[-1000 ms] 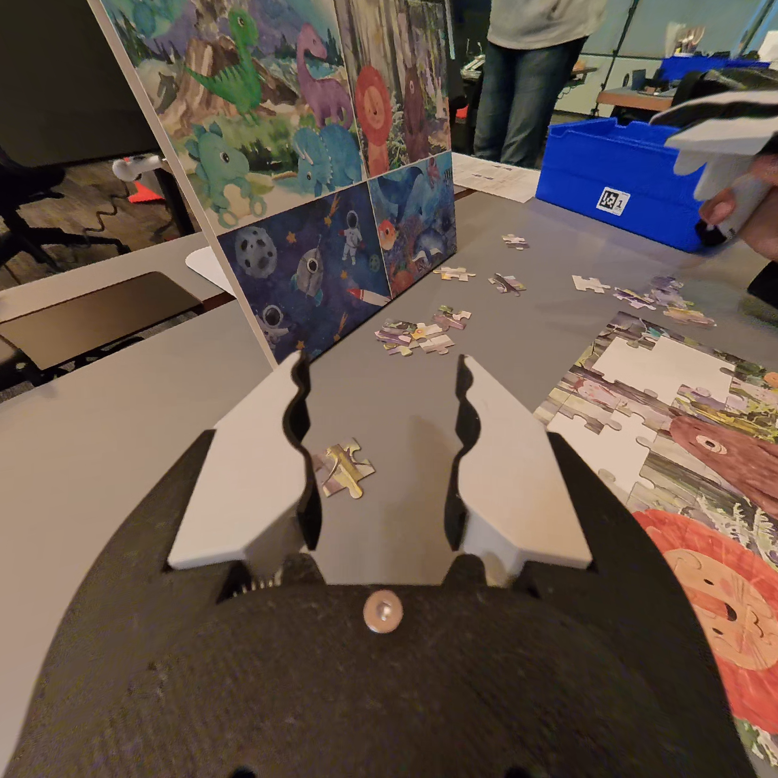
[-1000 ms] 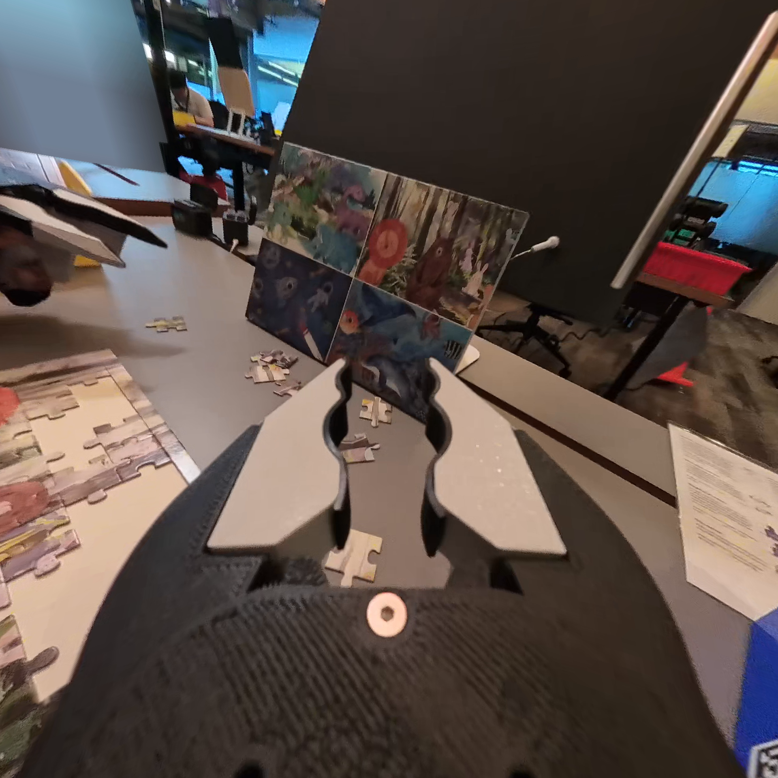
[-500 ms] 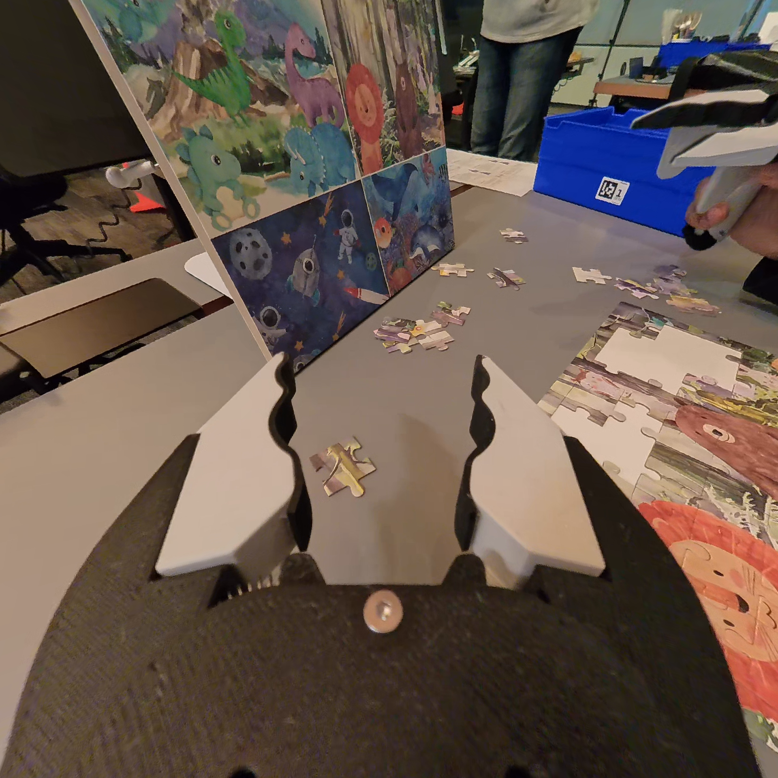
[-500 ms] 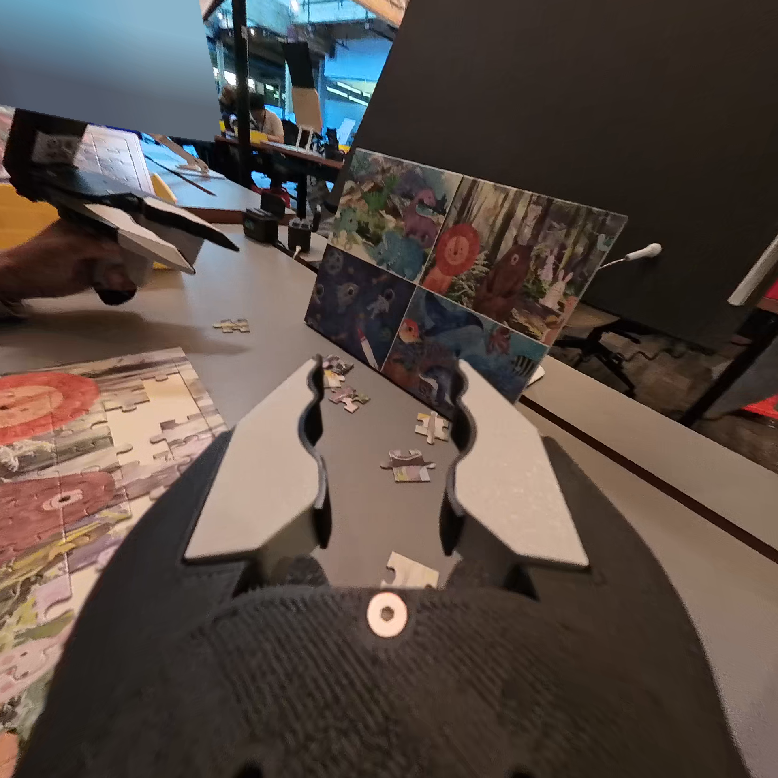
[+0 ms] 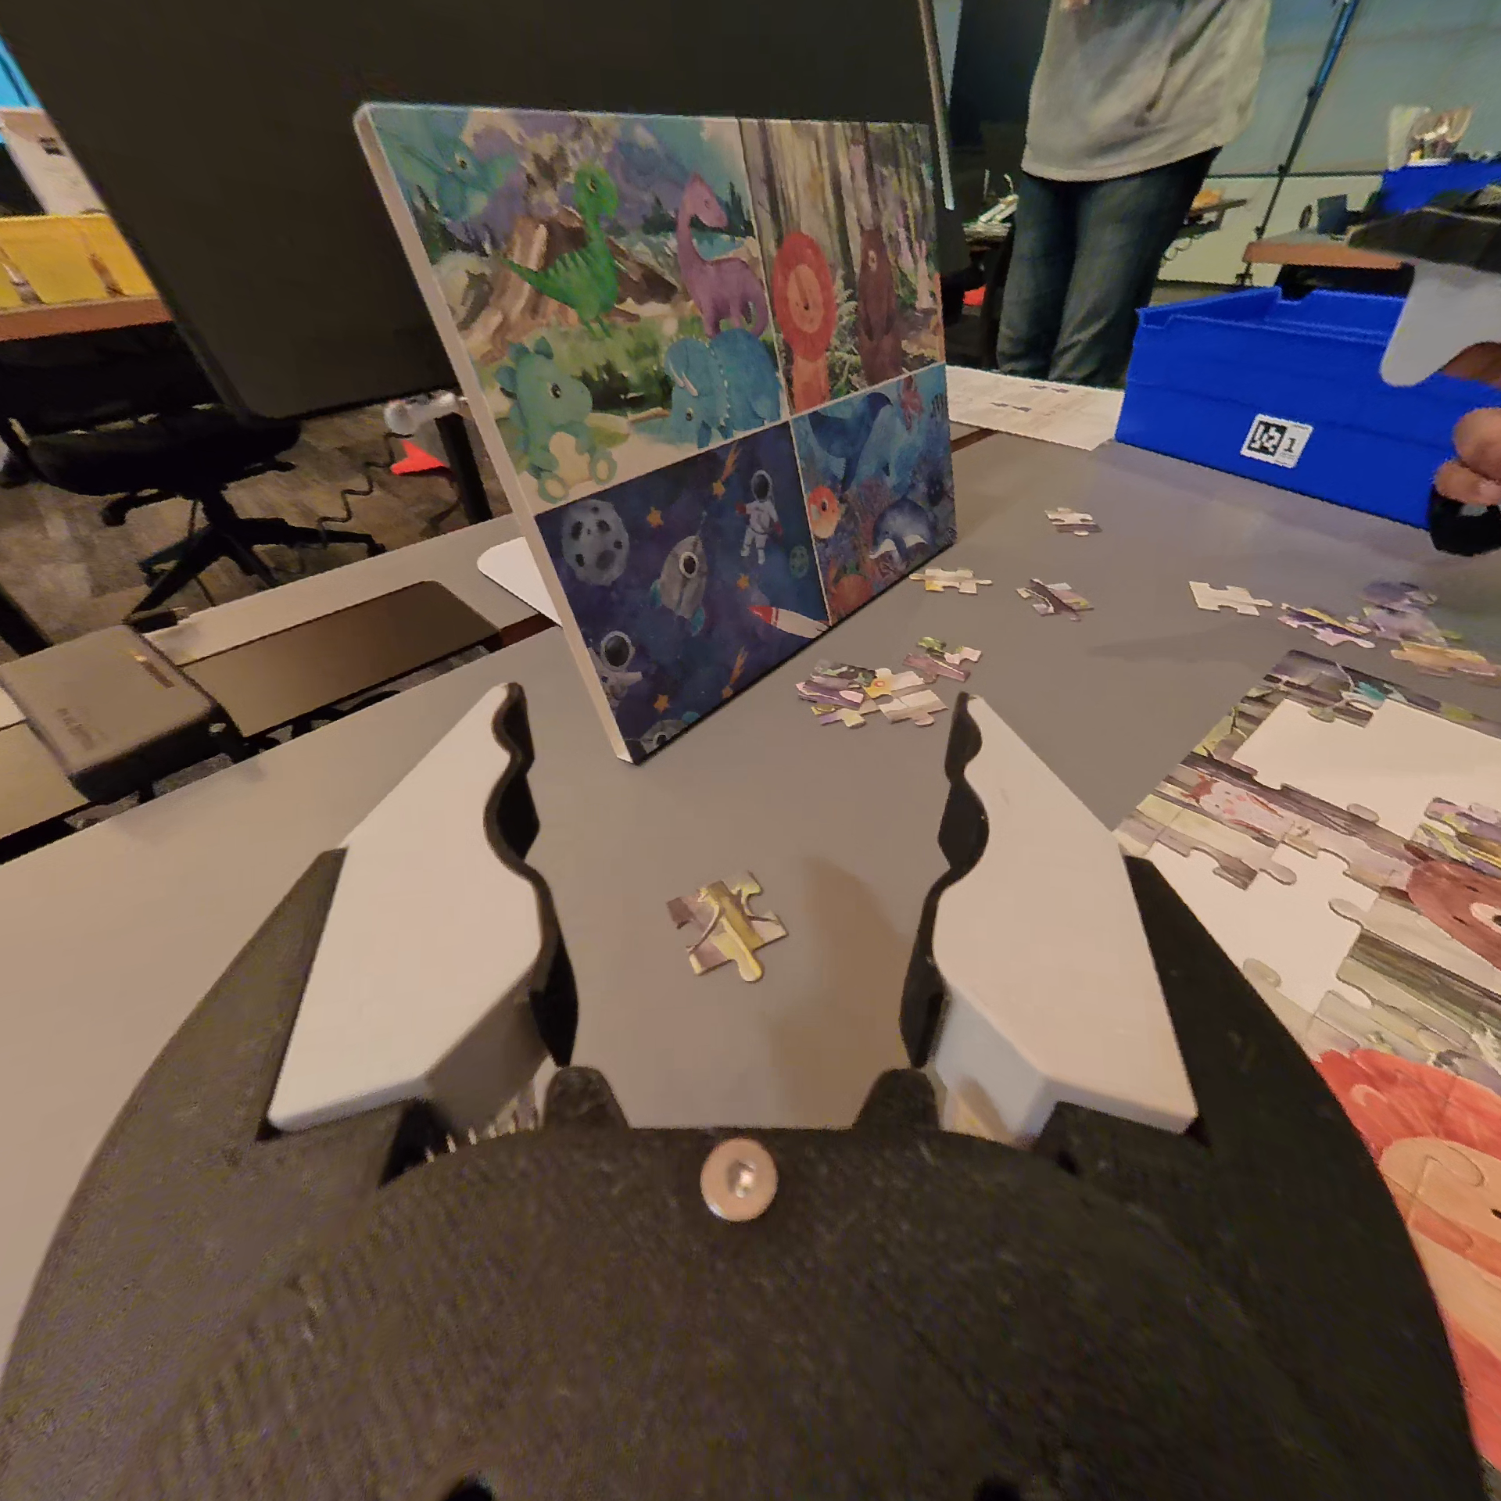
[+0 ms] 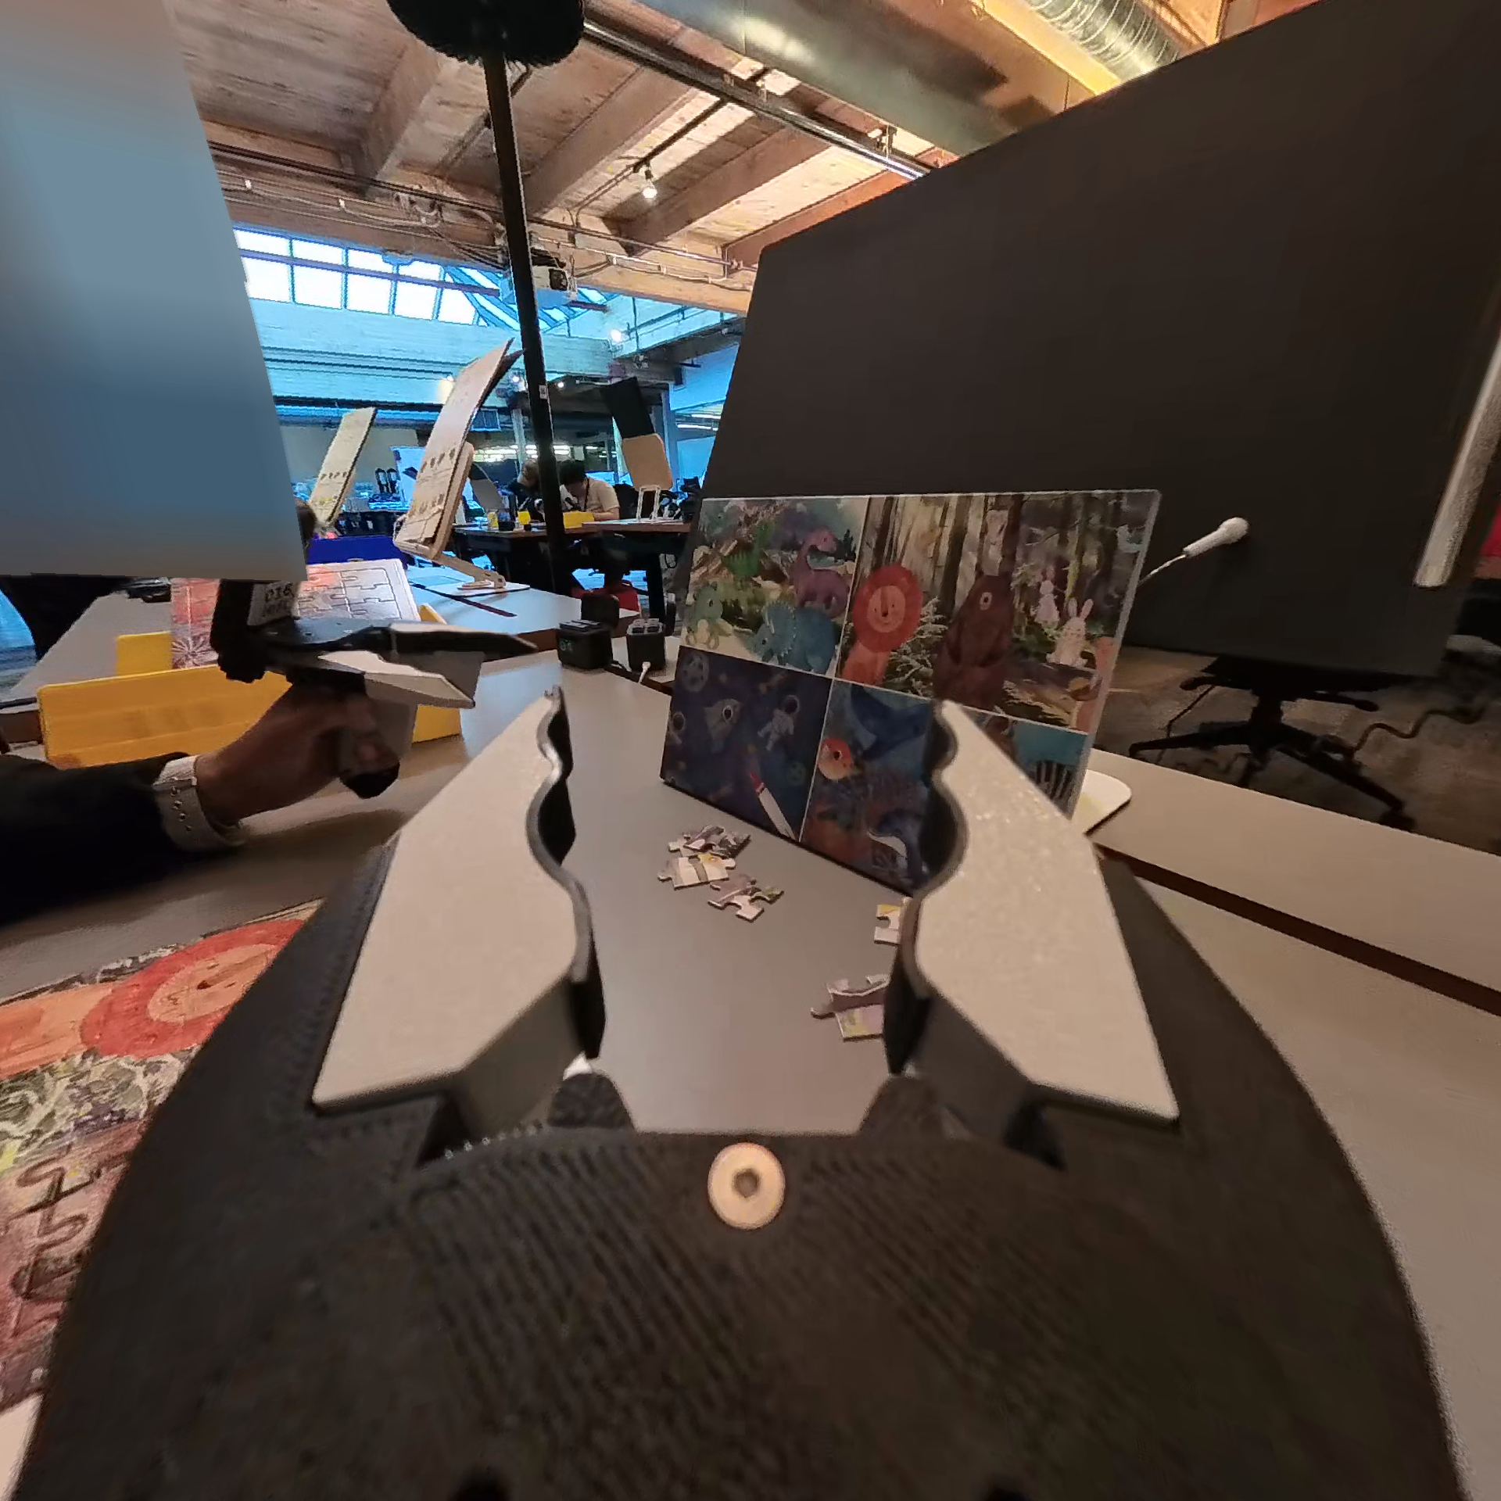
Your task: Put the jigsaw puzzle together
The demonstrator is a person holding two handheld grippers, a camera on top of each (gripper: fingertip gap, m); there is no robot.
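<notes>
My left gripper [image 5: 735,707] is open and empty above the grey table. A single yellow-and-purple puzzle piece [image 5: 727,924] lies on the table between its fingers. The part-built puzzle [image 5: 1340,877] with a lion and a bear lies to the right, with white gaps in it. My right gripper [image 6: 747,711] is open and empty, raised and tilted up. Loose pieces [image 6: 719,865] lie ahead of it, and one piece [image 6: 853,1003] lies by its right finger. The puzzle's lion [image 6: 154,999] shows at its lower left. The left gripper shows in the right wrist view [image 6: 382,658], held by a hand.
A standing reference picture board [image 5: 690,390] with four scenes is at the table's back. A cluster of loose pieces [image 5: 877,682] lies near its foot, more pieces [image 5: 1373,625] near the puzzle's far edge. A blue bin [image 5: 1267,390] is at the far right. A person [image 5: 1121,179] stands behind. To the puzzle's lion [image 6: 154,999]: left tips about 20 cm, right tips about 30 cm.
Both grippers opened wider. The left one drew back and the single piece now lies centred between its fingers. The right one rose and tilted up, swinging left.
</notes>
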